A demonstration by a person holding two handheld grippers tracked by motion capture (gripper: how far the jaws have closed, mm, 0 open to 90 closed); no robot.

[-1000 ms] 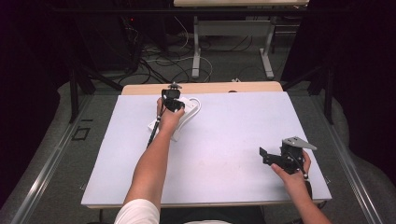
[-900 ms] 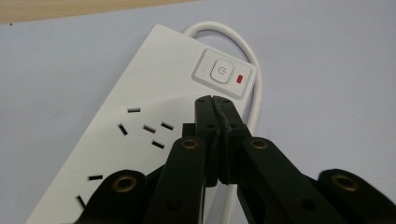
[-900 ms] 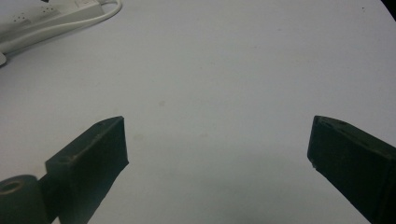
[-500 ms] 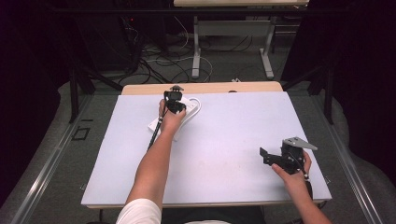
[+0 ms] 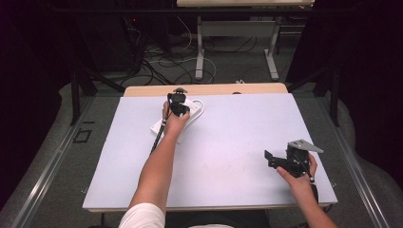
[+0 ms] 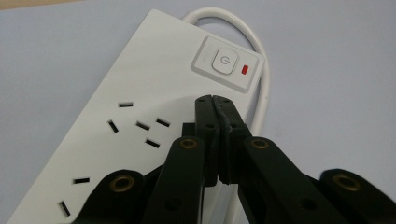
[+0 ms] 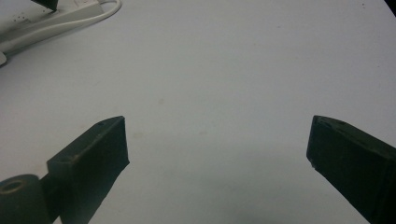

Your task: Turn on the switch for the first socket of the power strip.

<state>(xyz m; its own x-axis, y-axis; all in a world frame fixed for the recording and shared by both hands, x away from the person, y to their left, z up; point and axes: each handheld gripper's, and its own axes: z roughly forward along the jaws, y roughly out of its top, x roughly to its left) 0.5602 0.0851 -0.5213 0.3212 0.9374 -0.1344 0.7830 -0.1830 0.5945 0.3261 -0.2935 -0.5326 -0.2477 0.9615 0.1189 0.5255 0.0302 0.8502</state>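
A white power strip (image 5: 178, 121) lies near the far left of the pale table (image 5: 237, 142), its white cord (image 6: 261, 70) looping round the end with the switch (image 6: 223, 61) and a red light (image 6: 244, 70) beside it; the left gripper (image 6: 212, 99) is poised over the strip's top face, jaws clenched together with nothing between them, tips just short of the switch; the right gripper (image 7: 217, 140) sits well apart near the table's right front corner, jaws spread wide over bare tabletop, holding nothing.
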